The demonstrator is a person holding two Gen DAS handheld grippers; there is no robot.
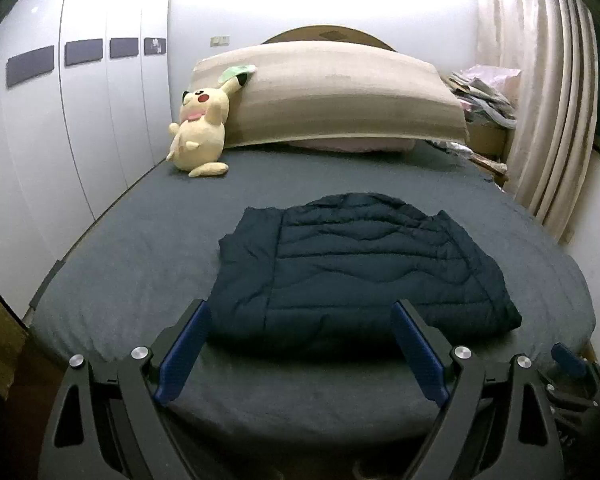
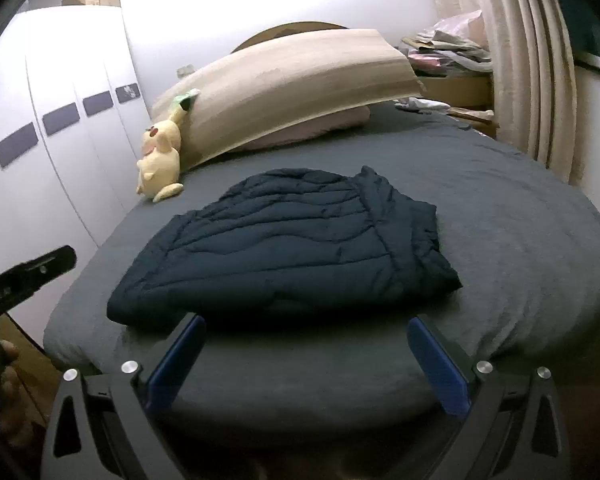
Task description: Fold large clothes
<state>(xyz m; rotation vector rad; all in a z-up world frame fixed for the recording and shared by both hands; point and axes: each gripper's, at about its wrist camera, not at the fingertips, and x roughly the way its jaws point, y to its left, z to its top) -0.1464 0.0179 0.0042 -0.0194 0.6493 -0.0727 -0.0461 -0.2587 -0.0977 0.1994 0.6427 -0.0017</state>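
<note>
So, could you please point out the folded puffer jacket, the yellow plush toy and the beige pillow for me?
folded puffer jacket [image 1: 360, 264]: left wrist view, middle of the quilted top panel.
yellow plush toy [image 1: 202, 136]: left wrist view, its belly.
beige pillow [image 2: 292, 80]: right wrist view, centre of its broad face.

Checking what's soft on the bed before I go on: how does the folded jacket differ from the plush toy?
The jacket is dark navy and quilted; the plush toy is pale yellow with a red cheek. The jacket lies flat and folded near the foot of the bed; the plush toy sits upright, leaning against the beige pillow at the head. The jacket looks far larger. Both rest on the grey sheet, and neither tool touches them.
</note>
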